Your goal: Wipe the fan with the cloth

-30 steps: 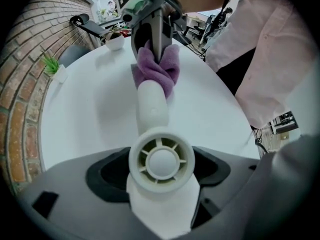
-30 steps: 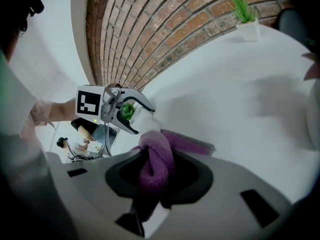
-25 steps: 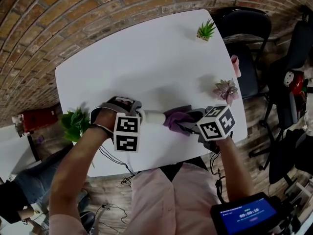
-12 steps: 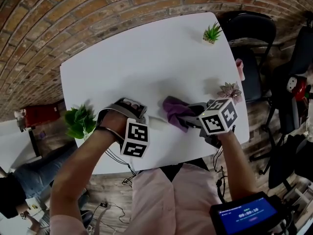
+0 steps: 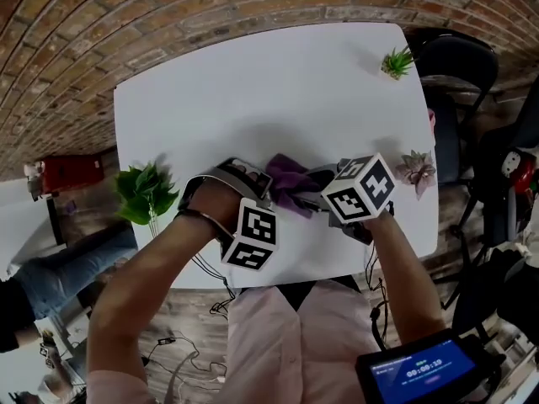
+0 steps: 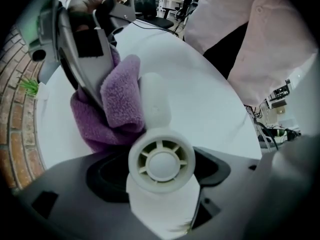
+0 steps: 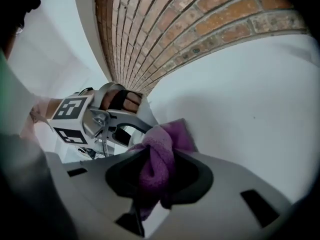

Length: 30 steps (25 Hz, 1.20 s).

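The fan [image 6: 161,160], clamped in the jaws of the left gripper [image 6: 160,186], touches the cloth [image 7: 159,156] pinched by the right gripper [image 7: 152,179].

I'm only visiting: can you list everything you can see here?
table: one, white, centre
fan: one, white, over the table's near edge
cloth: one, purple, up against the fan
leafy plant: one, green, table's left edge
small plant: one, green, far right corner
succulent: one, pinkish, table's right edge
chair: one, black, right of table
left gripper: one, grey, shut on the fan
right gripper: one, grey, shut on the cloth
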Each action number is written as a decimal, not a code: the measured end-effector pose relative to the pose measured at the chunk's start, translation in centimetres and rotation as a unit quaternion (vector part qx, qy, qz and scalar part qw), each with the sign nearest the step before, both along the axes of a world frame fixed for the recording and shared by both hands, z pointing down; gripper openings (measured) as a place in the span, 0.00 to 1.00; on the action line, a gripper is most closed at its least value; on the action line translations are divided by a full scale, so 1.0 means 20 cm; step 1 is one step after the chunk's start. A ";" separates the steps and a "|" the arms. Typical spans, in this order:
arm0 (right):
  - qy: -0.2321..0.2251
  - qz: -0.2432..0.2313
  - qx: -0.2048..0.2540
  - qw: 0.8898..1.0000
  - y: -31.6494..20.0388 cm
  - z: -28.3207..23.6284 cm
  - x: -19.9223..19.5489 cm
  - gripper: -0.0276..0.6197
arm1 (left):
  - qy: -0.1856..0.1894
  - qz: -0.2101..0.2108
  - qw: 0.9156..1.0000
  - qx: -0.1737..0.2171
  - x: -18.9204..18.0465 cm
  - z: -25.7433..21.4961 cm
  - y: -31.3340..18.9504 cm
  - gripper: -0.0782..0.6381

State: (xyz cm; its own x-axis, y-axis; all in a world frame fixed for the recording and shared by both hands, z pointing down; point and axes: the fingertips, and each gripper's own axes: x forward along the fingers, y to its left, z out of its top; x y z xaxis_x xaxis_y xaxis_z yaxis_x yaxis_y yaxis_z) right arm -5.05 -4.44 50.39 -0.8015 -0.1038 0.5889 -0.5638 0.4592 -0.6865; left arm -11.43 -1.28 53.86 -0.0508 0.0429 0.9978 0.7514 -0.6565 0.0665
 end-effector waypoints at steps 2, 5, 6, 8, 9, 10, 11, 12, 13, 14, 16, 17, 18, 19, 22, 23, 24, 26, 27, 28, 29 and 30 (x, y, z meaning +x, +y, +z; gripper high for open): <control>0.004 -0.017 0.001 1.000 -0.01 -0.01 -0.03 0.22 | 0.000 -0.007 1.000 -0.005 0.00 0.00 0.00 0.64; 0.021 -0.035 0.012 0.999 -0.03 -0.02 -0.07 0.22 | -0.005 -0.017 1.000 -0.010 -0.01 0.01 0.00 0.64; 0.025 -0.041 0.014 0.999 -0.03 -0.01 -0.08 0.22 | -0.007 -0.019 1.000 -0.011 -0.01 0.01 0.00 0.64; 0.025 -0.049 0.013 0.998 -0.02 0.00 -0.08 0.22 | -0.008 -0.021 1.000 -0.012 -0.01 0.01 -0.01 0.64; 0.025 -0.052 0.012 0.998 -0.01 0.00 -0.08 0.22 | -0.008 -0.022 1.000 -0.012 -0.01 0.01 -0.01 0.64; 0.025 -0.054 0.010 0.998 0.00 0.01 -0.07 0.22 | -0.008 -0.023 1.000 -0.012 -0.01 0.01 -0.01 0.64; 0.025 -0.054 0.008 0.998 0.01 0.02 -0.06 0.22 | -0.007 -0.024 1.000 -0.013 -0.01 0.01 -0.01 0.64; 0.024 -0.052 0.006 0.998 0.02 0.02 -0.05 0.22 | -0.006 -0.026 1.000 -0.014 -0.01 0.01 -0.01 0.64; 0.023 -0.049 0.004 0.999 0.03 0.03 -0.04 0.22 | -0.005 -0.027 1.000 -0.014 -0.01 0.01 -0.01 0.64; 0.022 -0.046 0.002 0.999 0.04 0.03 -0.03 0.22 | -0.004 -0.029 0.999 -0.015 -0.01 0.01 -0.01 0.64; 0.021 -0.040 0.001 0.999 0.06 0.03 0.00 0.22 | -0.003 -0.032 0.999 -0.015 -0.01 0.01 -0.01 0.64; 0.022 -0.037 0.001 0.999 0.07 0.03 0.01 0.22 | -0.004 -0.034 0.999 -0.014 -0.01 0.01 -0.01 0.64; 0.022 -0.034 0.002 0.999 0.07 0.03 0.02 0.22 | -0.005 -0.035 0.999 -0.013 -0.01 0.01 -0.01 0.64; 0.023 -0.031 0.002 0.999 0.08 0.03 0.03 0.22 | -0.005 -0.037 0.999 -0.013 -0.01 0.01 -0.01 0.64; 0.025 -0.017 0.001 1.000 0.11 0.03 0.07 0.22 | -0.005 -0.043 0.999 -0.012 -0.01 0.01 -0.01 0.64; 0.025 -0.011 0.000 1.000 0.12 0.03 0.08 0.22 | -0.004 -0.045 0.999 -0.013 -0.01 0.01 -0.01 0.64; 0.026 -0.005 0.000 1.000 0.12 0.03 0.09 0.22 | -0.004 -0.048 0.999 -0.012 -0.01 0.01 -0.01 0.64; 0.029 0.008 -0.001 1.000 0.14 0.04 0.11 0.22 | -0.004 -0.052 0.999 -0.011 -0.01 0.01 -0.02 0.64; 0.030 0.015 -0.001 0.999 0.15 0.04 0.12 0.22 | -0.004 -0.055 0.998 -0.011 -0.01 0.01 -0.02 0.64; 0.032 0.021 0.000 0.999 0.16 0.04 0.13 0.22 | -0.004 -0.058 0.998 -0.010 -0.01 0.01 -0.02 0.64; 0.033 0.027 -0.001 0.999 0.18 0.04 0.15 0.22 | -0.004 -0.061 0.998 -0.009 -0.01 0.01 -0.02 0.64; 0.035 0.033 -0.001 0.999 0.19 0.04 0.16 0.22 | -0.005 -0.064 0.998 -0.009 -0.02 0.01 -0.02 0.64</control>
